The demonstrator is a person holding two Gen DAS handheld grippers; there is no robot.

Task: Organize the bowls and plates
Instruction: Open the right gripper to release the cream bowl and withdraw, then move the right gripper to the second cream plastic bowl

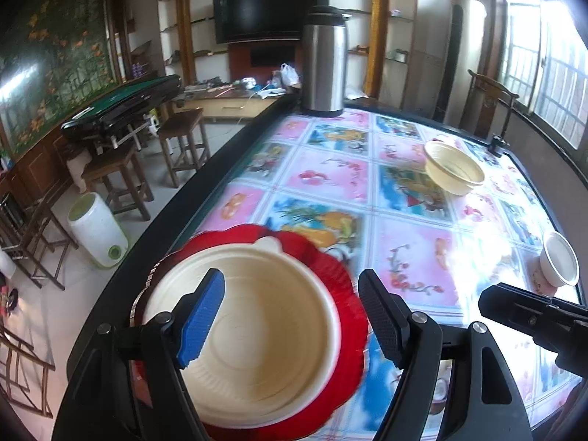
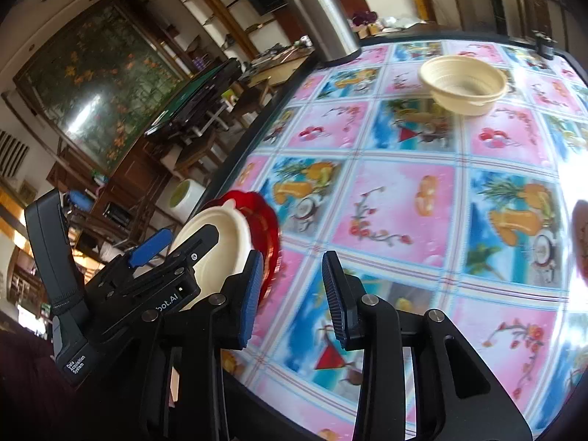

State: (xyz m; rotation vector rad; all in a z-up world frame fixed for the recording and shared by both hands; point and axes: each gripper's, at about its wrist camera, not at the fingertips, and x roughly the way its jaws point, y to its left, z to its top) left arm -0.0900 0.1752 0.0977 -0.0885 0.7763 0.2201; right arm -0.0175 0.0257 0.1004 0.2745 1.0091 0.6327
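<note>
In the left wrist view, the left gripper (image 1: pixel 292 316) hangs over the near left corner of the worktop (image 1: pixel 411 253), its jaws spread wide and holding nothing; the blue-padded finger sits above the inside of a cream bowl (image 1: pixel 272 334), while the black finger stands outside the bowl's right rim, over the red edge beneath. That cream bowl rests inside a red scalloped plate (image 1: pixel 330 257), which lies flat on the fruit-and-flower patterned cloth close to the worktop's dark left edge. Farther back and to the right, a second cream bowl (image 1: pixel 454 169) sits on the cloth, seemingly a stack of two nested bowls. A small white bowl (image 1: pixel 558 259) stands near the right edge, and just in front of it the right gripper (image 1: pixel 533 318) enters the frame as a black body. A steel thermos jug (image 1: pixel 324 62) stands upright at the far end. In the right wrist view, the right gripper (image 2: pixel 294 299) hovers low over the near part of the cloth with its jaws parted and empty. To its left, the left gripper (image 2: pixel 176 253) reaches over the cream bowl (image 2: pixel 228 235), which sits in the red plate (image 2: pixel 270 228). The second cream bowl (image 2: pixel 465 86) lies well apart toward the far side, with the thermos jug (image 2: pixel 323 18) behind it at the far left corner.
</note>
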